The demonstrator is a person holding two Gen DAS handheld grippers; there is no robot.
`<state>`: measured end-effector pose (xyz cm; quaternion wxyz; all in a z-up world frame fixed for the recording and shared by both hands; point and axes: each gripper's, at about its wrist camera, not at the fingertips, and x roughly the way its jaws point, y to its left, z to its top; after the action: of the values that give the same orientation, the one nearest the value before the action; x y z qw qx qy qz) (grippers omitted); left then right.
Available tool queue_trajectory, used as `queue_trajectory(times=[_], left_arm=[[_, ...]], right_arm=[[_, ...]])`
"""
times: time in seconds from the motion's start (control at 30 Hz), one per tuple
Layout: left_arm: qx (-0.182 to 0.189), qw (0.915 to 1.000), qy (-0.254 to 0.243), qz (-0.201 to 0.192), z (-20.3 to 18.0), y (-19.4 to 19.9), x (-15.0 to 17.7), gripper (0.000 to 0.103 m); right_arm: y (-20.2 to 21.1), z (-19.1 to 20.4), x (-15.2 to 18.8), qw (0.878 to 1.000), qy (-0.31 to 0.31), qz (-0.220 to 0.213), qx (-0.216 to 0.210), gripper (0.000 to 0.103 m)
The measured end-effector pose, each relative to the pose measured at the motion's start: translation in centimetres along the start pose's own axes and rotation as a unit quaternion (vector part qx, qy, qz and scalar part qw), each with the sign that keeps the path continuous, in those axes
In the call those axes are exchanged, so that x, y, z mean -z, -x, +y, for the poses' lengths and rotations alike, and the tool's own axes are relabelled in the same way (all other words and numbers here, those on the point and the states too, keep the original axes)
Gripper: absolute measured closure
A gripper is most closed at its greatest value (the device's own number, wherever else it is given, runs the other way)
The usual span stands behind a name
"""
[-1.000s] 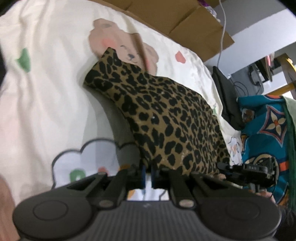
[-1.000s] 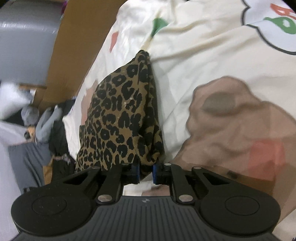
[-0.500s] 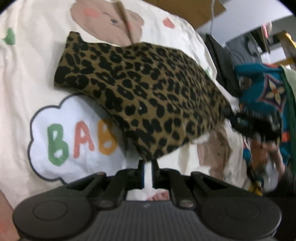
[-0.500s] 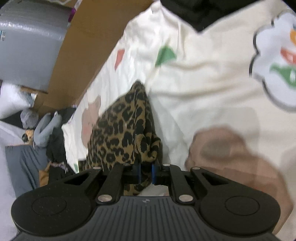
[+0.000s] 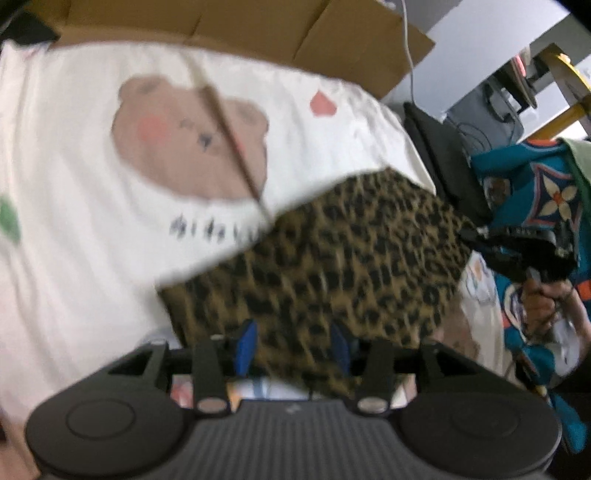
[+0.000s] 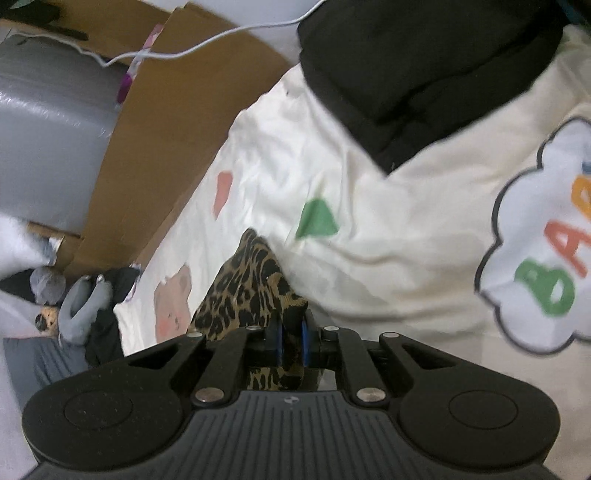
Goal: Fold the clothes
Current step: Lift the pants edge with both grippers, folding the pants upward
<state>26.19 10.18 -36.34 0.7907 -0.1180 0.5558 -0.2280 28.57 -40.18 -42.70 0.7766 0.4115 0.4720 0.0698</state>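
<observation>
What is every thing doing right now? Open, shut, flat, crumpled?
left gripper: open, fingers apart over the cloth.
right gripper: shut on the leopard-print garment.
leopard-print garment: folded over, one end pinched, picture blurry.
bedsheet: spread out, wrinkled.
black clothes: folded in a stack on the sheet.
cardboard box: flaps open.

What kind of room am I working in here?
Probably a cluttered bedroom: a cartoon-bear bedsheet covers a soft bed-like surface, with a clothes pile beside it and cardboard propped along the far edge.
</observation>
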Motion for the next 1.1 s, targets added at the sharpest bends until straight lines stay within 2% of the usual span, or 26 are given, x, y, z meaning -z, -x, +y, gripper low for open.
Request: queue_trajectory(times=[0.07,0.13,0.23,0.3,0.33,0.57,0.63,0.73,0.77,0.8,0.97,1.1], left_arm=[[-0.003,0.9999,-0.010,-0.009,-0.5,-0.4,-1.9,0.055],[0.001,0.9996,-0.022,-0.018,-1.2,-1.4,-3.9,0.046],[0.006,0.9990,-0.038,-0.024,-2.4,-3.2,-6.5,0.044],[0.012,0.9988,-0.044,-0.019,-3.3,-4.9,-8.3,0.034],[0.009,0.9987,-0.048,-0.014,-3.9,-5.7,-8.8,0.031],[0.012,0.9970,-0.069,0.032,-6.2,-10.2,-10.4,0.031],[0.014,0.9967,-0.069,0.040,-6.6,-10.9,-10.4,0.031],[0.014,0.9959,-0.071,0.054,-7.3,-12.0,-10.3,0.031],[0.013,0.9957,-0.071,0.059,-7.2,-12.2,-10.1,0.032],[0.012,0.9954,-0.071,0.064,-7.2,-12.4,-10.0,0.032],[0.010,0.9954,-0.054,0.078,-6.7,-13.0,-9.9,0.034],[0.001,0.9946,-0.064,0.082,-6.9,-12.7,-9.7,0.039]], right_arm=[[-0.1,0.3,-0.8,1.000,0.005,-0.004,0.006,0.095],[-0.2,0.7,-1.6,1.000,0.011,-0.008,0.013,0.095],[-0.4,1.0,-3.0,1.000,0.012,-0.016,0.020,0.095],[-0.5,1.2,-3.9,0.999,0.013,-0.023,0.025,0.095],[-0.6,1.1,-4.4,0.999,0.012,-0.027,0.028,0.095],[-1.7,-0.3,-5.8,0.999,0.015,-0.029,0.042,0.094],[-1.9,-0.7,-5.7,0.999,0.015,-0.026,0.045,0.090],[-1.6,-1.2,-5.3,0.998,0.023,-0.033,0.058,0.074],[-1.4,-1.5,-5.0,0.997,0.023,-0.036,0.060,0.061],[-1.2,-1.8,-4.6,0.997,0.020,-0.038,0.056,0.055],[-1.1,-3.2,-1.1,1.000,-0.004,-0.013,0.027,0.054],[-1.2,-4.0,1.9,1.000,-0.022,0.010,0.000,0.054]])
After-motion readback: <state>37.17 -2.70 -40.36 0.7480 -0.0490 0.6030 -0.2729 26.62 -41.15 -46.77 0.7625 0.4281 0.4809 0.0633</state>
